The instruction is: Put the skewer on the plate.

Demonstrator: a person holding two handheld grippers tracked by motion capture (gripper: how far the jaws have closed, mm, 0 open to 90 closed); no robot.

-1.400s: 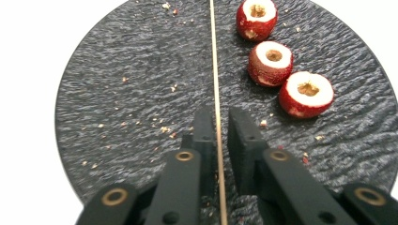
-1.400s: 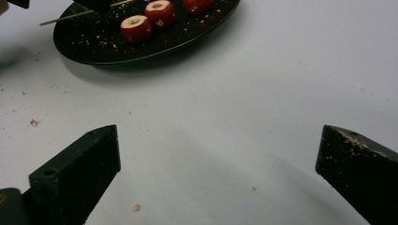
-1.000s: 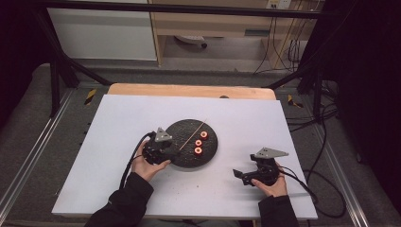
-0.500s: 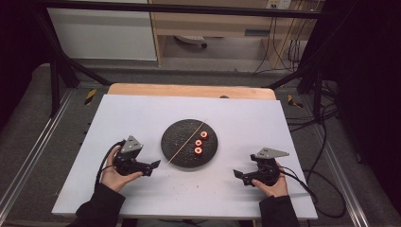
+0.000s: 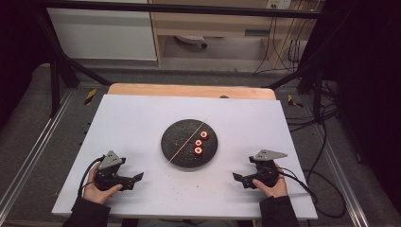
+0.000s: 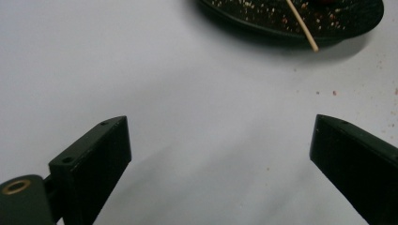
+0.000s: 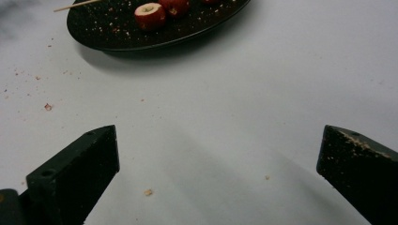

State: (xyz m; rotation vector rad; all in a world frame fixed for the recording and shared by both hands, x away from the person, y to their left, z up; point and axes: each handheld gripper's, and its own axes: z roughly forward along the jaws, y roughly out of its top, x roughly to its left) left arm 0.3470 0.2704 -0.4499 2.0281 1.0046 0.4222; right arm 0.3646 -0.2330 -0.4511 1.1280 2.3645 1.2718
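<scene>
While the skewer (image 5: 187, 141) lay on the plate (image 5: 176, 149) beside three red pieces (image 5: 200, 143), left gripper (image 5: 138, 177) had withdrawn, jaws just opened, empty; right gripper (image 5: 235, 177) gaped empty; placement judged complete.

Bright overhead light; soft shadows; dark surroundings; slight blur

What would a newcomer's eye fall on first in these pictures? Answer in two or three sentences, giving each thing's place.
A round black plate sits mid-table on the white board, holding three red fruit pieces on its right half and a thin wooden skewer lying slantwise across it. The left gripper and right gripper rest near the front corners, jaws open, holding nothing.
</scene>
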